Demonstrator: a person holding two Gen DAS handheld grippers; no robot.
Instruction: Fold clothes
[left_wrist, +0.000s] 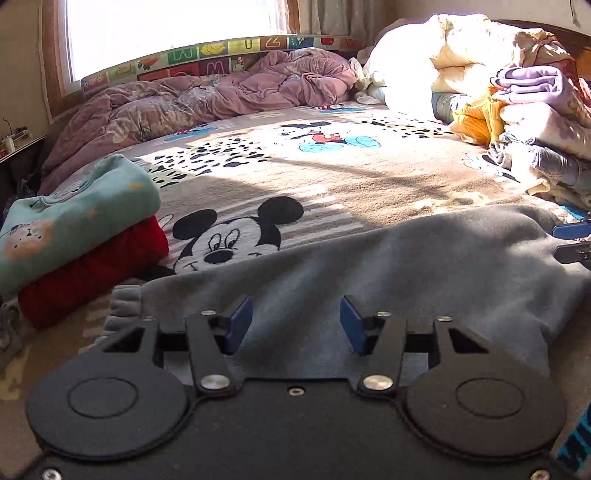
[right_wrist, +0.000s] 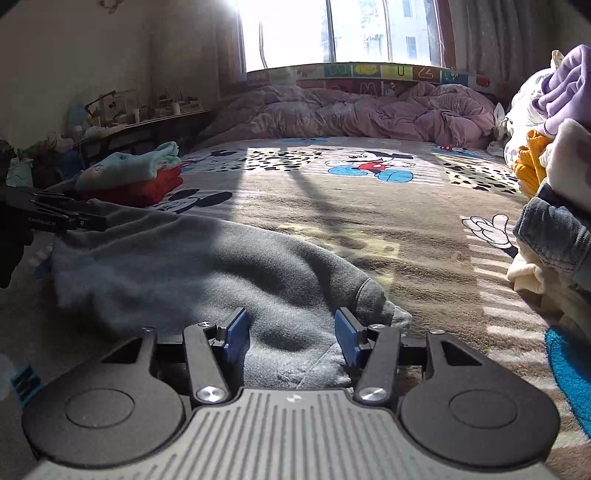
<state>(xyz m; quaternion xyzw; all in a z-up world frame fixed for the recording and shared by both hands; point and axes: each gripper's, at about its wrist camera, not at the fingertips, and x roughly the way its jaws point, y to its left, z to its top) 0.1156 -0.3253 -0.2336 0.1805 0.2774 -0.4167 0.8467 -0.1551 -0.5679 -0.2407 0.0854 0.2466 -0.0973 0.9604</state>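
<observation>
The grey fleece sweatshirt (left_wrist: 388, 266) is spread directly ahead of and beneath both grippers, its long axis running crosswise between them; the ribbed hem end is met by the left gripper (left_wrist: 296, 321) and the seamed end by the right gripper (right_wrist: 290, 330), so neither is judged nearer. Both sets of jaws are parted, with cloth below but nothing pinched. The sweatshirt is laid on a cartoon-mouse-printed beige bedspread (right_wrist: 369, 221), with 2 folded garments, teal over red (left_wrist: 74, 236), stacked ahead-left of the left gripper.

Grey sweatshirt (right_wrist: 192, 266) soft matt fleece; bed blanket (left_wrist: 332, 177) fuzzy pile; pads (left_wrist: 238, 325) smooth blue plastic.
</observation>
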